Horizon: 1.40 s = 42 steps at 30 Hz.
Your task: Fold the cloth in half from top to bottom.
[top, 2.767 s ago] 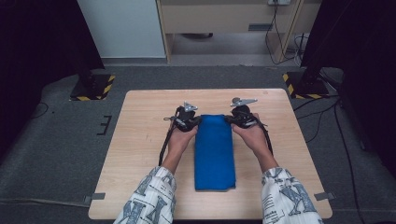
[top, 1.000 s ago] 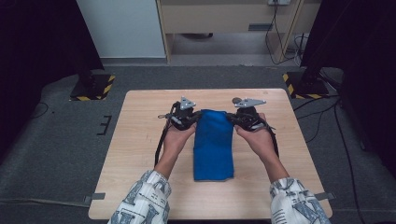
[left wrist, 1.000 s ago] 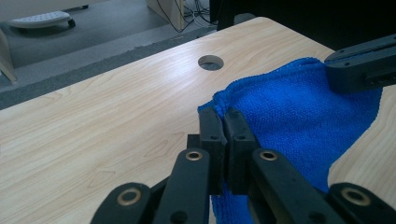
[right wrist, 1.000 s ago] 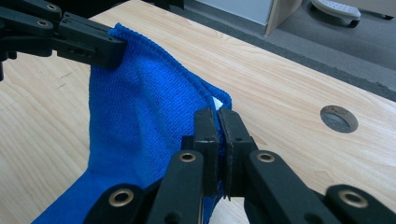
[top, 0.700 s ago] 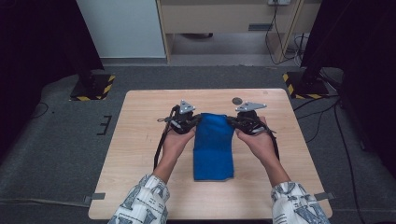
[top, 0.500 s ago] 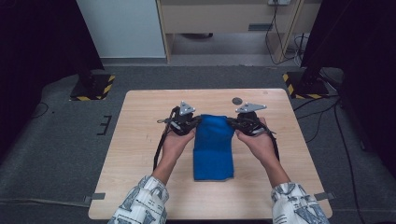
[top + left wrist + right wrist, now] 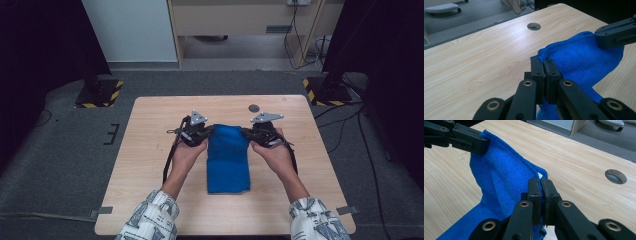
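Now blue cloth (image 7: 228,160) far corners pinched: left hand-held gripper (image 7: 202,134), right hand-held gripper (image 7: 248,134).

overhead view, two close claw views (shared cloth (image 7: 228,157))

A lab: hazard-striped stand bases (image 7: 99,94) on grey carpet (image 7: 60,165), black curtains (image 7: 45,45), loose cables (image 7: 300,30) beyond the tabletop's (image 7: 150,150) far edge

Blue cloth (image 7: 228,160), pale wood table (image 7: 150,150)
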Motion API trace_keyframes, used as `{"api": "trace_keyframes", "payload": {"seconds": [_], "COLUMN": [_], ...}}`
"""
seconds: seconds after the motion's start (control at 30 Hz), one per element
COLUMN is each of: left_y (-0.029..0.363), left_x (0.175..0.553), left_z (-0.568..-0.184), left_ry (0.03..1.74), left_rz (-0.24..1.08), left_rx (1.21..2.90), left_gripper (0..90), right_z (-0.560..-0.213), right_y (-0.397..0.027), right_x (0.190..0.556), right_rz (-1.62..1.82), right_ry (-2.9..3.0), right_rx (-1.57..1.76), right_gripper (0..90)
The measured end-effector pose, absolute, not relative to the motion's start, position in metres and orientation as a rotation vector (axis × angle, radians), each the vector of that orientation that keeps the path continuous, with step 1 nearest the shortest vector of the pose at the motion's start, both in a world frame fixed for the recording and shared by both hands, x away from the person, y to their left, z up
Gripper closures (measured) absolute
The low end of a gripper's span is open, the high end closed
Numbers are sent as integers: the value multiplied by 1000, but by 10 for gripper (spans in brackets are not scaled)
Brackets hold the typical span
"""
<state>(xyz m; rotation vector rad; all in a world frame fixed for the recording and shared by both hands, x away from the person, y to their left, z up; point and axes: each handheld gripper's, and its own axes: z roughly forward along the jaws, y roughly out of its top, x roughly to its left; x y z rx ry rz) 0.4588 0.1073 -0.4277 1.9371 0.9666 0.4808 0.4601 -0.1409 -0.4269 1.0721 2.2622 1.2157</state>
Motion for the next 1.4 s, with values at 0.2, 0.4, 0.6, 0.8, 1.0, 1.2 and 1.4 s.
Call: {"api": "trace_keyframes", "payload": {"seconds": [0.2, 0.4, 0.6, 0.8, 1.0, 1.2, 1.4], "left_y": [108, 107, 108, 112, 114, 118, 118], "left_x": [456, 454, 451, 447, 438, 434, 427], "left_z": [-430, -434, -437, -439, -448, -457, -460], "left_ry": [967, 961, 963, 951, 939, 950, 944], "left_rz": [485, 479, 489, 481, 468, 446, 433], "left_rx": [1951, 1954, 1946, 1948, 1961, 1958, 1955], "left_gripper": [873, 873, 873, 873, 873, 873, 872], "right_z": [-430, -436, -439, -439, -447, -457, -458], "right_y": [-141, -142, -143, -143, -141, -139, -139], "right_x": [457, 456, 453, 449, 445, 439, 433], "right_rz": [1221, 1221, 1256, 1254, 1238, 1238, 1229], "right_ry": [2267, 2271, 2265, 2278, 2288, 2306, 2314], "right_rx": [1070, 1078, 1086, 1070, 1069, 1064, 1047], "right_gripper": [868, 868, 868, 868, 867, 867, 866]}}
